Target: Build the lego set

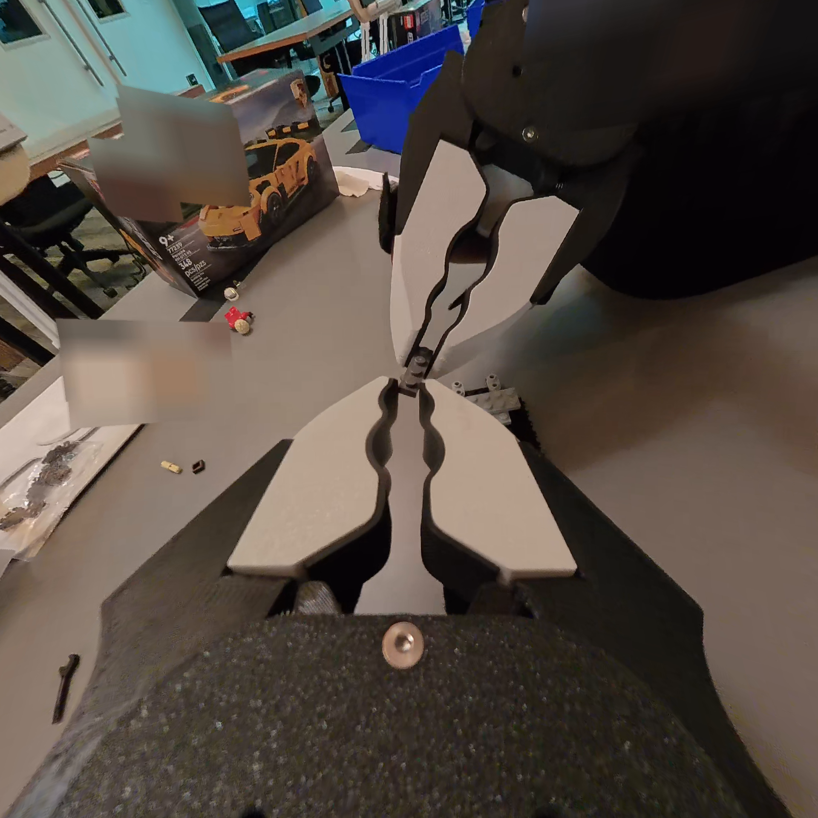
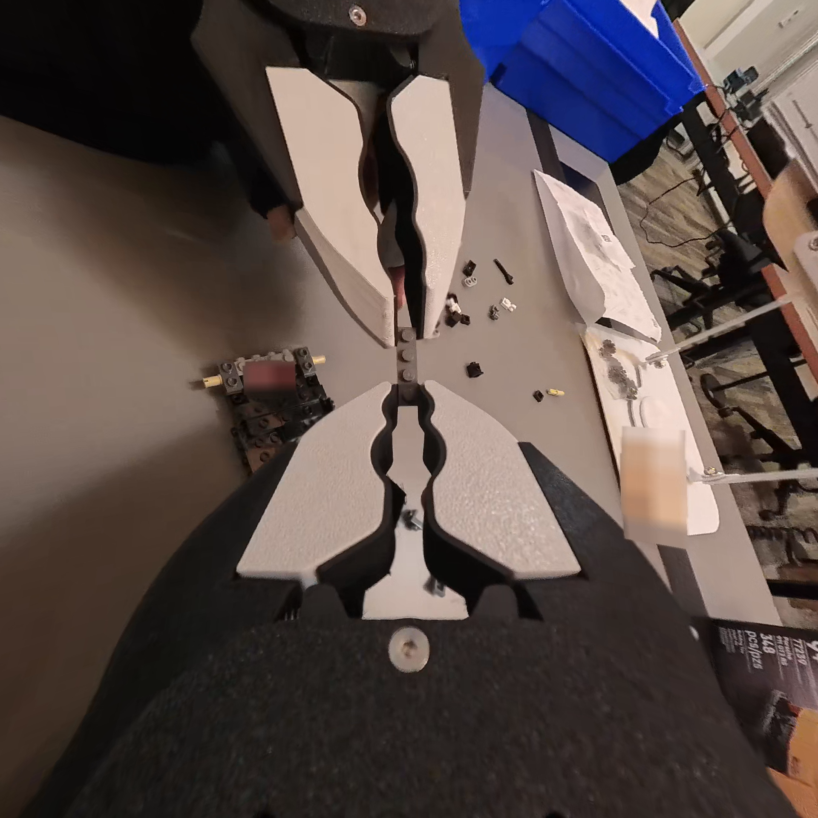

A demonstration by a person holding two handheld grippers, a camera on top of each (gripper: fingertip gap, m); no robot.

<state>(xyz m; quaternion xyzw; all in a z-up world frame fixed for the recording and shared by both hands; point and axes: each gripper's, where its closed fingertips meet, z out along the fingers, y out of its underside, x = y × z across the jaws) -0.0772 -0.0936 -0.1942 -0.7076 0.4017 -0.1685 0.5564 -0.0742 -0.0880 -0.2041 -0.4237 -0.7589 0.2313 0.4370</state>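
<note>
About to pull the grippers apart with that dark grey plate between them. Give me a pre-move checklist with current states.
1. Left gripper pinches one end of the dark grey plate: ok.
2. Right gripper pinches the other end: ok.
3. Plate in one piece or two stacked: cannot tell.
4. Plate held clear above the table: ok.
5. Partial build lies off to the side, untouched: ok.
6. Loose black pieces lie close under the grippers: not ok.
</note>
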